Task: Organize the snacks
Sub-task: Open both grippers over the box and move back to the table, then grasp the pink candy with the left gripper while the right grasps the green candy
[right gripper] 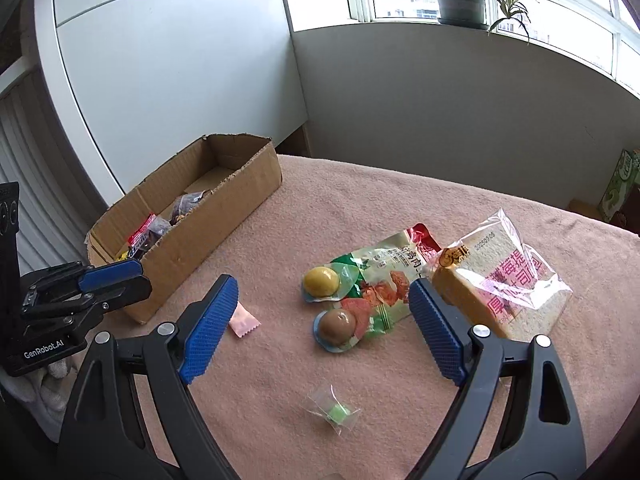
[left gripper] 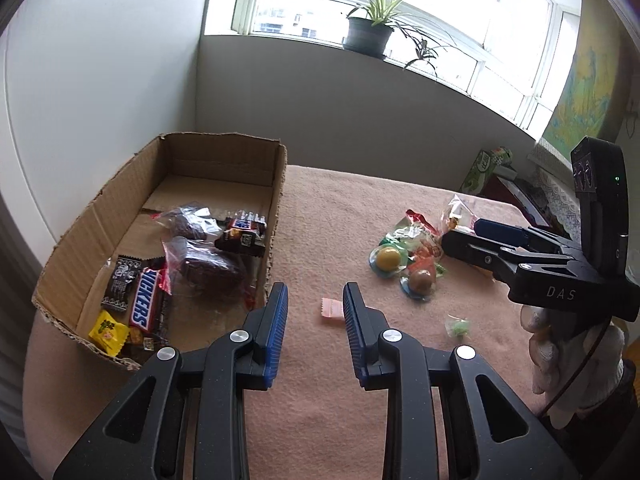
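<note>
A tabletop covered with a pink fleecy cloth carries everything. At its far left edge stands an open brown cardboard box, its flaps torn off; inside lie two clear bags of dark brown cakes, a brown Snickers bar, a second dark chocolate bar against the right wall, a black patterned sachet and a small yellow sweet.

On the cloth to the right of the box lies a clear bag with a thick slice of toast bread and pink lettering, and touching its left side a green and red foil snack pouch. On the pouch's near left edge sit two small sealed cups, one with a yellow ball and one with a brown ball. A small pink wrapped sweet lies between box and pouch, and a green sweet in a clear wrapper lies nearer the camera, apart from the rest.

The left gripper hangs over the cloth just right of the box; its blue-padded fingers stand a narrow gap apart with nothing between them, the pink sweet on the cloth beyond. The right gripper has its fingers spread wide and empty above the pouch and the two cups, the right one in front of the bread bag's near corner. A white-gloved hand holds it.
</note>
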